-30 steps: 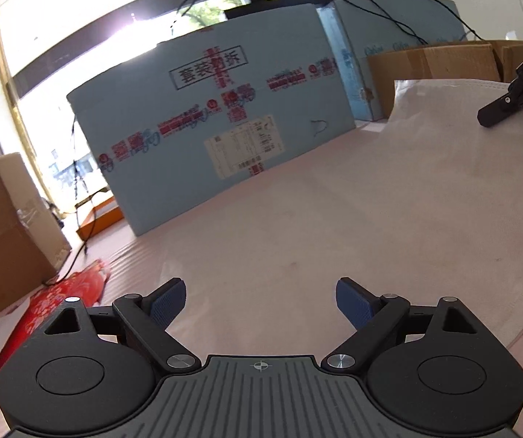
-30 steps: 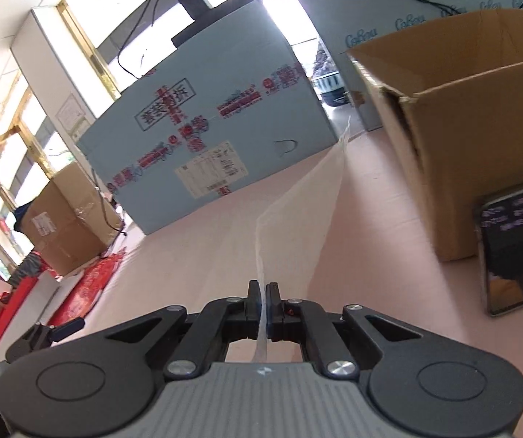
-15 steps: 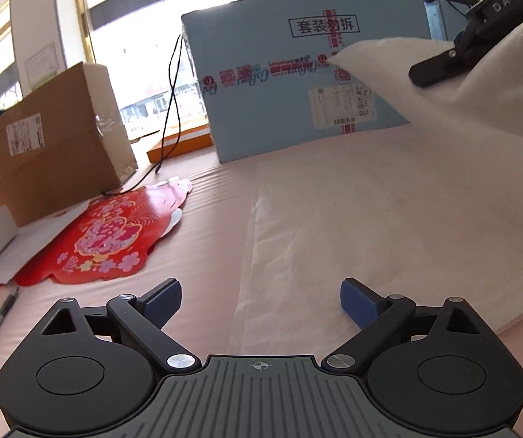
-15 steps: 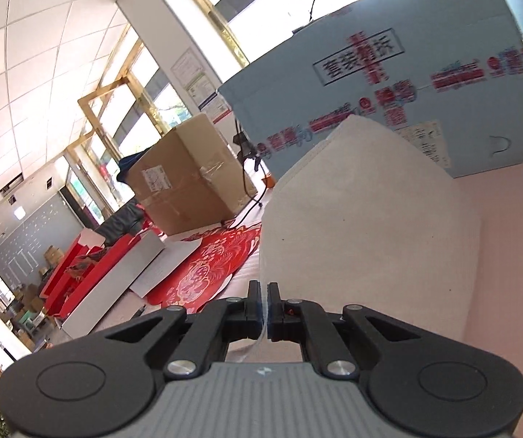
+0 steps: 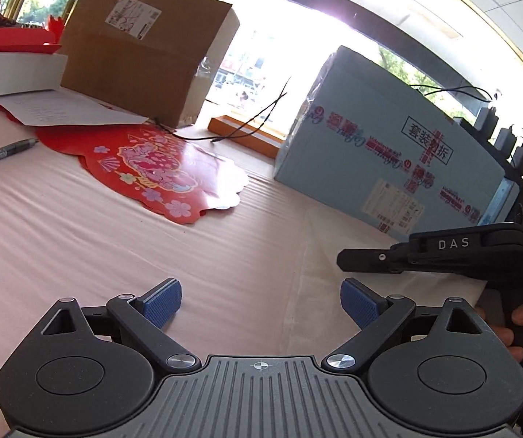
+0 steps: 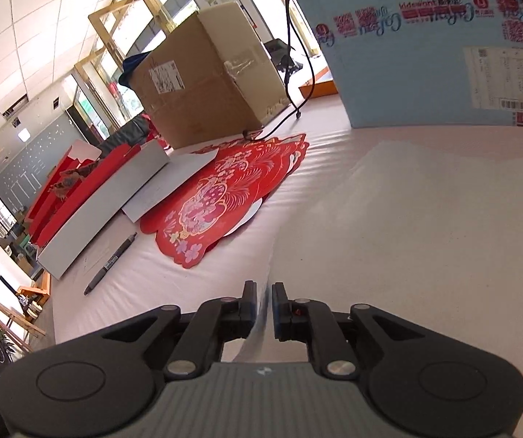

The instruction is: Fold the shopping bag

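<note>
Both claws low over the pink surface (image 5: 79, 226), white shopping bag lower right.
Left claw (image 5: 260, 301) spread, empty. Right claw (image 6: 262, 304) just been opening, bag (image 6: 425, 241) edge between parted jaws, bag flat. Red paper cutout (image 6: 217, 208) beyond, upper left.

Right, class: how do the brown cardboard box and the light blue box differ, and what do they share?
The brown cardboard box is unprinted; the light blue box carries red printing and a black-framed stamp. The brown one looks squarer, the blue one longer. Both stand on the table and bear white labels.
</note>
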The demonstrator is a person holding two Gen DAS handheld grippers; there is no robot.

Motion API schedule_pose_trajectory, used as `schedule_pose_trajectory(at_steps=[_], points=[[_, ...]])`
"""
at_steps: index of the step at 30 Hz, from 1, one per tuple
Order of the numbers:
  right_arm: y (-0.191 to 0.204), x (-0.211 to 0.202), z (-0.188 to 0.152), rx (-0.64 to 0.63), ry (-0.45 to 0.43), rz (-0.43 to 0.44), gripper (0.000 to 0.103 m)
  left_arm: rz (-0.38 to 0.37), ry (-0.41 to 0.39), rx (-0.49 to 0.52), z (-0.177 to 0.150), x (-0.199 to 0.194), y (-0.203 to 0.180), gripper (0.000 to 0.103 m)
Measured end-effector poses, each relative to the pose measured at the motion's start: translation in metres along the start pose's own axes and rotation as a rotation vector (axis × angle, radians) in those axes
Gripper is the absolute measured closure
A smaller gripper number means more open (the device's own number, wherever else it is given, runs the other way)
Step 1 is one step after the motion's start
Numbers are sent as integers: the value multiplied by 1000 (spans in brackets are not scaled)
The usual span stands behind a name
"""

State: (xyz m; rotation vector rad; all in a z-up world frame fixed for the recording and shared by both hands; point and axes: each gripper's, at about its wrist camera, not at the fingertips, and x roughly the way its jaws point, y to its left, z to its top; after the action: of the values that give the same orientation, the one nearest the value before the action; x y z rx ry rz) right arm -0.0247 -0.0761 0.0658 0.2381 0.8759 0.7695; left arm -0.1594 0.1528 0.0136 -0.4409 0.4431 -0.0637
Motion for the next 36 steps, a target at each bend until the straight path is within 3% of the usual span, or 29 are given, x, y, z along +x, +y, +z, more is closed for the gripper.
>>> schedule_pose_trajectory(at_steps=[1,7,11,13,16,19,21,24,27,32,36], points=[[0,2,-1,9,10,2,34,-6,-5,-11,0,-1,2,7],[-7,-28,7,40,-62,16,27,-5,-32,-52,-2,-5,8,7],[-39,-63,17,113,-144,-45,26,-3,-82,-120,-3,-11,18,7],[-65,-83,19,157,-189,-123,26,2,-127,-119,-4,-19,17,7],[-106,-106,22,224,-242,-261,26,43,-173,49,-4,-30,-11,4],[-140,-114,24,288,-246,-342,26,69,-115,326,-10,-22,-59,3],[-164,-113,25,345,-222,-326,26,100,-61,501,-16,-13,-86,3],[-188,-103,25,413,-183,-272,26,229,41,678,-29,9,-103,3],[-199,-94,30,420,-188,-227,25,283,88,697,-34,21,-99,2],[-219,-74,53,446,-160,-93,5,274,98,668,-33,20,-92,2],[-231,-63,66,482,-179,-21,7,272,98,659,-33,21,-92,2]])
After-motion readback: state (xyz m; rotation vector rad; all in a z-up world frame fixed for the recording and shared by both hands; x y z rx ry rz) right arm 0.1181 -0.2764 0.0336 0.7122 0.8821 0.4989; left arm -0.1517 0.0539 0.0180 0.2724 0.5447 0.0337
